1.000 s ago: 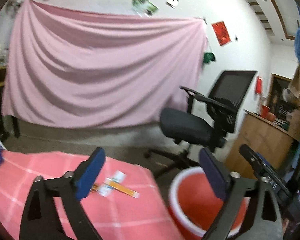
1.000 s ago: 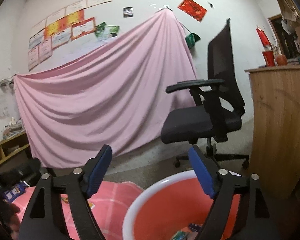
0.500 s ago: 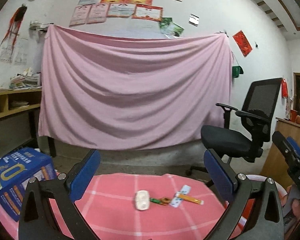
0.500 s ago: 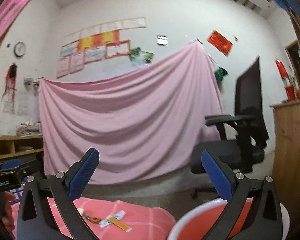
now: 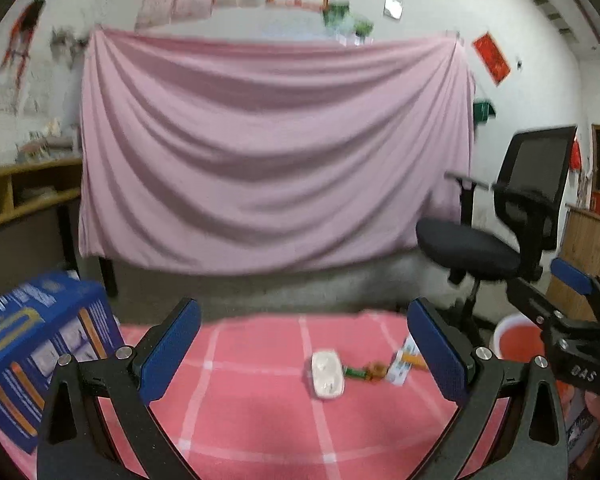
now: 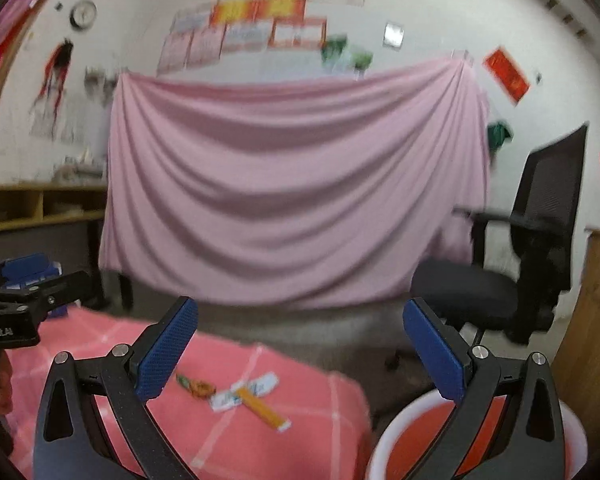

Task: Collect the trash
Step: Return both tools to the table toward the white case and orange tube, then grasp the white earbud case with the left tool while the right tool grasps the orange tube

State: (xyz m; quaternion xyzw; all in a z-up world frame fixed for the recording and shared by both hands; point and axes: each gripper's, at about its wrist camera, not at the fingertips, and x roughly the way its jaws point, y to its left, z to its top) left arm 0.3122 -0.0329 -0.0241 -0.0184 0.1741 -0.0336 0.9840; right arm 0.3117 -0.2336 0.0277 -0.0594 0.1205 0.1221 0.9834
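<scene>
Presently, left wrist view: my left gripper (image 5: 304, 344) stands wide open and empty; ahead between its fingers lie one white blister pack (image 5: 327, 374), one green-and-orange wrapper (image 5: 364, 373) and one white packet (image 5: 402, 364) on the pink cloth (image 5: 240, 408); one blue box (image 5: 36, 352) stands hard left, liable to be knocked. Right wrist view: my right gripper (image 6: 300, 352) gapes empty; one red bucket (image 6: 404, 420) sits below its right finger; wrapper and packets look flat, so pads may skid over them.

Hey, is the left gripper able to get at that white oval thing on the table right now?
Probably yes: the left gripper is open, and nothing lies between it and the white oval thing.
</scene>
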